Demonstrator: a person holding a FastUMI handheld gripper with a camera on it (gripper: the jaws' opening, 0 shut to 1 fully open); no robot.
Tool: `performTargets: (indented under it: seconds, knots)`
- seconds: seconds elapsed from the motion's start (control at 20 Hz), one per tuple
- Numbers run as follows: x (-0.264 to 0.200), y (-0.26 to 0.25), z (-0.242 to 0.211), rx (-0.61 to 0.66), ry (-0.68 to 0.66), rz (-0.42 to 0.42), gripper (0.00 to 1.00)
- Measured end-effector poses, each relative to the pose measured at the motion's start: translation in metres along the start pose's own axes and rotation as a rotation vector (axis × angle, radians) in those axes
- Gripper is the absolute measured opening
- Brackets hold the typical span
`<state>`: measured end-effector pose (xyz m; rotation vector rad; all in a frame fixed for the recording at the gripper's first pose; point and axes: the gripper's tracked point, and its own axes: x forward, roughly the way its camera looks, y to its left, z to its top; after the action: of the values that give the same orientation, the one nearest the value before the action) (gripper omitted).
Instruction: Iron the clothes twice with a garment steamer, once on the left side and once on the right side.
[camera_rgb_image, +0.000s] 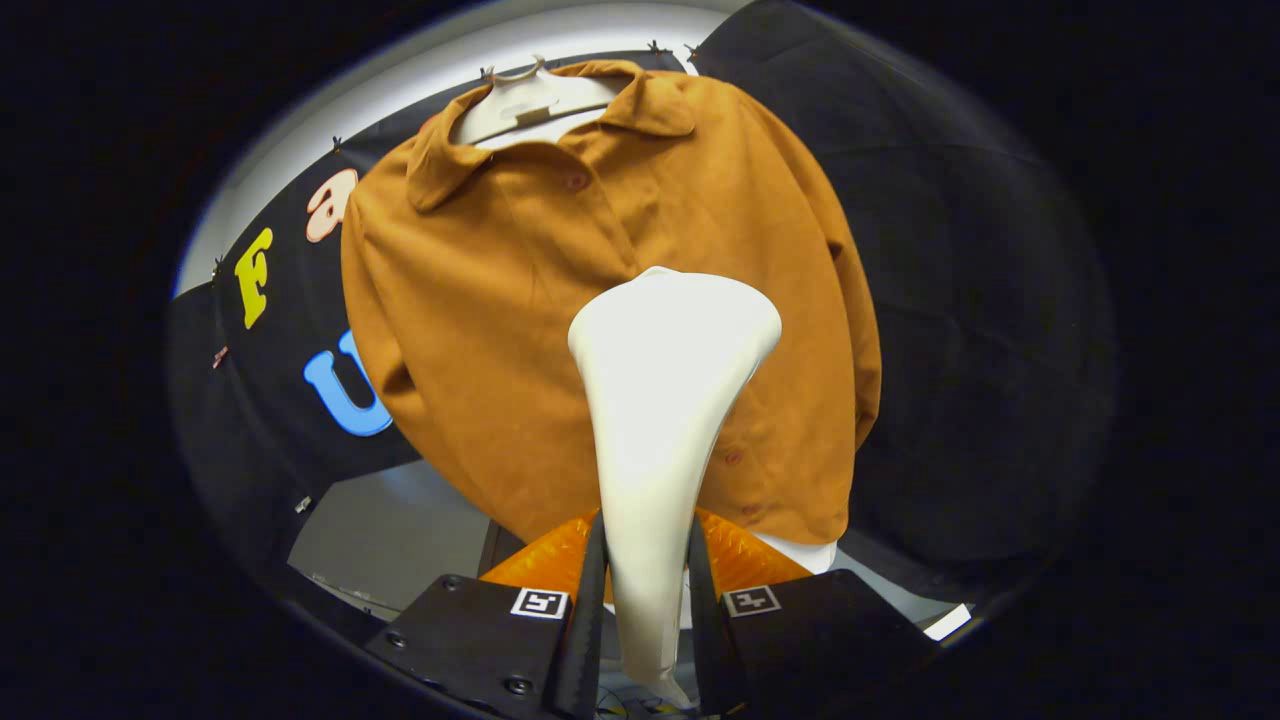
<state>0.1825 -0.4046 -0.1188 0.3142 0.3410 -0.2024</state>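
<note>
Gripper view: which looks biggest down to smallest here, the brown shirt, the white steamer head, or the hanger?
1. Brown shirt, the largest.
2. White steamer head, held between the fingers; it is nearer the camera, so it looks larger than it is.
3. Hanger, the smallest, mostly hidden under the collar.

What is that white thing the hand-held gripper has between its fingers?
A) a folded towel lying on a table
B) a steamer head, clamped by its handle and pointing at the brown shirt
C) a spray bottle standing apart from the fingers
B: the hand-held gripper has both fingers pressed on the white steamer head, whose wide end faces the brown shirt on its hanger.
</note>
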Motion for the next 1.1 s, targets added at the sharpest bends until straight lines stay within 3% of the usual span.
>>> performTargets:
  seconds: [0.25,0.5,0.75,1.1]
  knots:
    - [0.001,-0.008,0.074,0.031,-0.148,0.047,0.42]
    - [0.021,-0.019,0.096,0.053,-0.18,0.073,0.41]
    - [0.046,-0.033,0.078,0.053,-0.141,0.055,0.42]
    - [0.065,-0.059,0.01,0.052,-0.006,-0.015,0.42]
